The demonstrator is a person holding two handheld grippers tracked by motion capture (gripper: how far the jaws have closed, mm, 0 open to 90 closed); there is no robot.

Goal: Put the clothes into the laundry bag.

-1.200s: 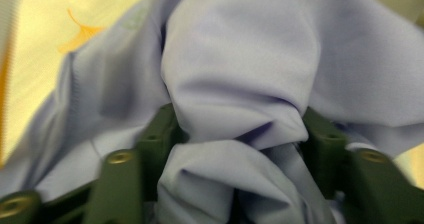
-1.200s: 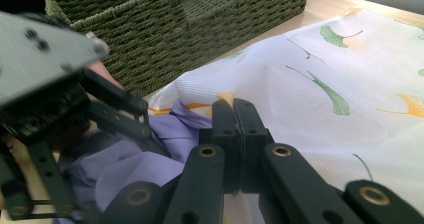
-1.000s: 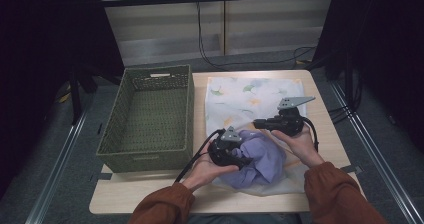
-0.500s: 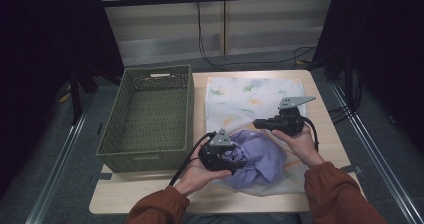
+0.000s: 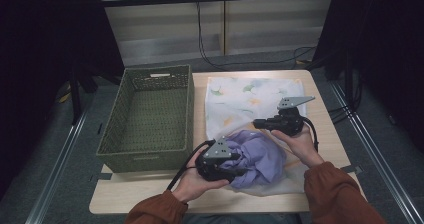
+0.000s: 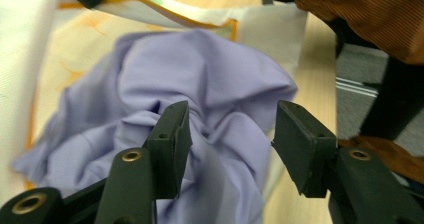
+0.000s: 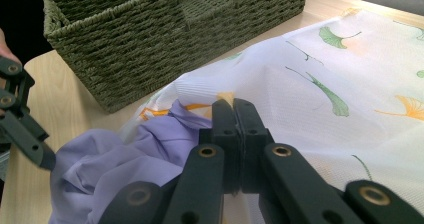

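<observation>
Purple cloth (image 5: 260,156) half under printed bag (image 5: 250,96)

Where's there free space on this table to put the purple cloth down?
The green basket is empty, the roomiest spot. The far half of the leaf-print sheet lies bare, beyond the right claw. A narrow strip of table runs along the sheet's right edge. The near middle is crowded: the purple cloth, the left claw and both hands.
</observation>
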